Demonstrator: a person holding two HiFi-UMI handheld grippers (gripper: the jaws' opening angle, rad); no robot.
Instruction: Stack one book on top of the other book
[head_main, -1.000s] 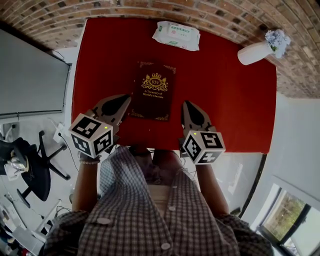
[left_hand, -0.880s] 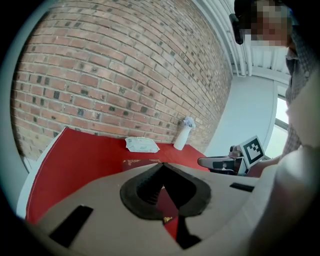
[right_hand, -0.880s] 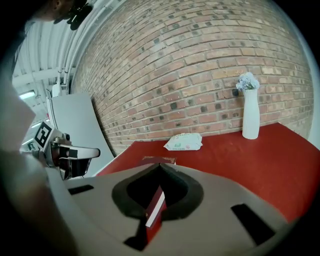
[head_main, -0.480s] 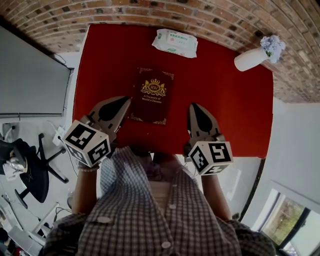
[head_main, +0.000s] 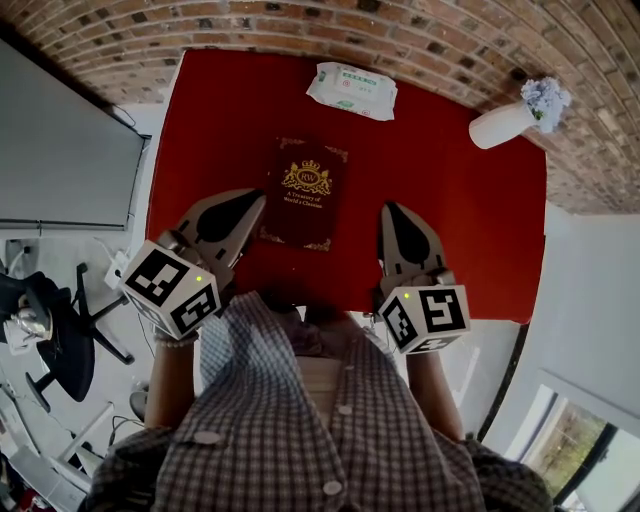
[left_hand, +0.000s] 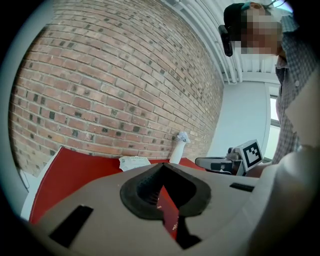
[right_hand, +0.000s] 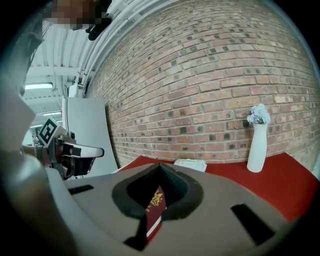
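On the red table (head_main: 450, 220) against the brick wall (head_main: 300, 20), a dark red book (head_main: 305, 192) lies flat, gold crest up, roughly centre and nearer the person's edge. Only one cover shows from above; can't tell if a second book sits under it.

Left gripper (head_main: 250, 205): jaws pressed together, nothing between them. From above its tip sits just beside the book's left edge, not gripping it. In the left gripper view the closed tip (left_hand: 162, 167) points toward the wall, and a sliver of the book (left_hand: 170, 212) shows through the gap behind the pads.

Right gripper (head_main: 393, 215): jaws also together, empty, apart from the book's right edge. In the right gripper view its tip (right_hand: 160, 167) is closed, and the book (right_hand: 154, 207) shows below through the gap, crest and pale page edge visible.

So the book lies between the two grippers, slightly ahead of them.

A wipes packet (head_main: 352, 87) lies at the far edge near the wall. A white vase (head_main: 505, 122) with pale flowers stands at the far right corner, well apart from the book. The person wears a checked shirt (head_main: 300, 420). An office chair (head_main: 60, 350) stands off the table to the left.
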